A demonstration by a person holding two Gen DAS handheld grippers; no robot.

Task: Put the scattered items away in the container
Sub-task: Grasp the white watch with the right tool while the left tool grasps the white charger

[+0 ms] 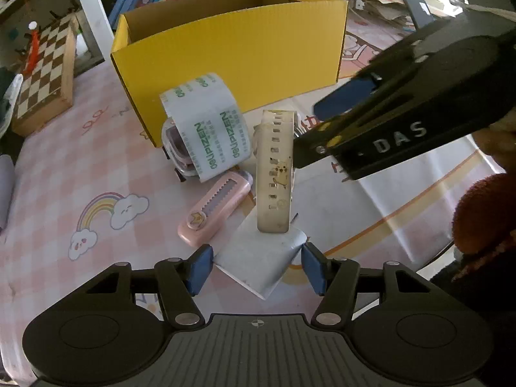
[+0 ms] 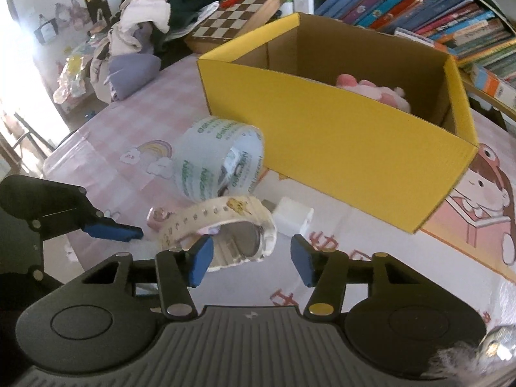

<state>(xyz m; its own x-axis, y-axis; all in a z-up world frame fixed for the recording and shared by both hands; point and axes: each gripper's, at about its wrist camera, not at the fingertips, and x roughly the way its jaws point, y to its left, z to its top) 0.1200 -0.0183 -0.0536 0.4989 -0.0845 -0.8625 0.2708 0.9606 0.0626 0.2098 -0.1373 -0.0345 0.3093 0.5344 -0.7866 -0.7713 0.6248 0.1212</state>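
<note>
L gripper (image 1: 256, 266) jaws spread astride flat white card (image 1: 258, 258), R gripper (image 2: 250, 262) spread round cream plastic kids' watch (image 2: 222, 235), prob. not gripped yet, both bound for yellow cardboard box (image 2: 338, 148).

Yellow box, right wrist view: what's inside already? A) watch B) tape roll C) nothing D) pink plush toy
D: a pink plush toy lies inside the yellow box, while the tape roll and watch sit on the table outside it.

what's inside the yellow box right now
The right wrist view shows a pink plush toy lying against the far inner wall of the yellow box. The near wall hides the floor in front of it, so anything lying there can't be seen.
</note>
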